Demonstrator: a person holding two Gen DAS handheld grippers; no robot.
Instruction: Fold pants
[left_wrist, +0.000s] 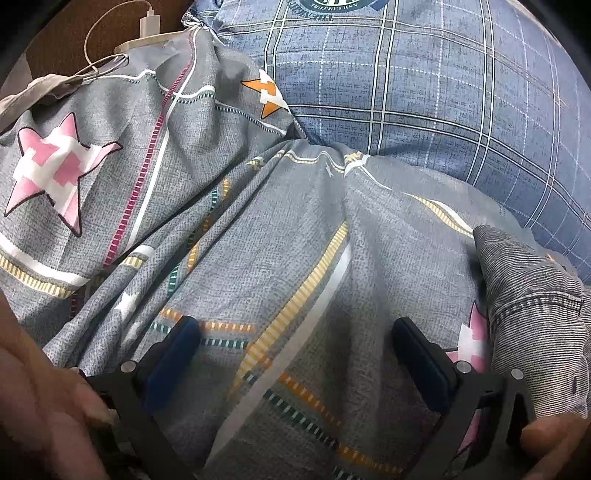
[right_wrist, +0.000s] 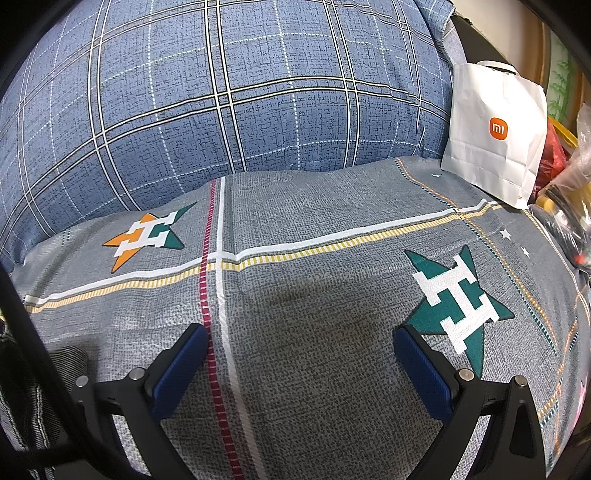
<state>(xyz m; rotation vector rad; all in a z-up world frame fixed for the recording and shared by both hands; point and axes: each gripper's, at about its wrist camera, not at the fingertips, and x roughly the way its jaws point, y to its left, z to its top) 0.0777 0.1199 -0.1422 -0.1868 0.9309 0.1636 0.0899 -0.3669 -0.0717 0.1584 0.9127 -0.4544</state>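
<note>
Grey striped pants (left_wrist: 532, 295) lie at the right edge of the left wrist view, a stitched hem showing, bunched on the star-print bedsheet (left_wrist: 258, 240). My left gripper (left_wrist: 295, 332) is open over the rumpled sheet, the pants just right of its right finger (left_wrist: 421, 354). A hand (left_wrist: 40, 413) holds the gripper on each side. In the right wrist view the same grey striped pants (right_wrist: 37, 398) peek in at the lower left edge. My right gripper (right_wrist: 299, 339) hangs open above the flat sheet (right_wrist: 314, 295), nothing between its fingers.
A blue plaid pillow (right_wrist: 229, 96) lies behind the sheet in both views. A white paper bag (right_wrist: 495, 136) and plastic bags (right_wrist: 569, 162) stand at the right. A white charger and cable (left_wrist: 147, 22) sit at the far left, by a wooden surface.
</note>
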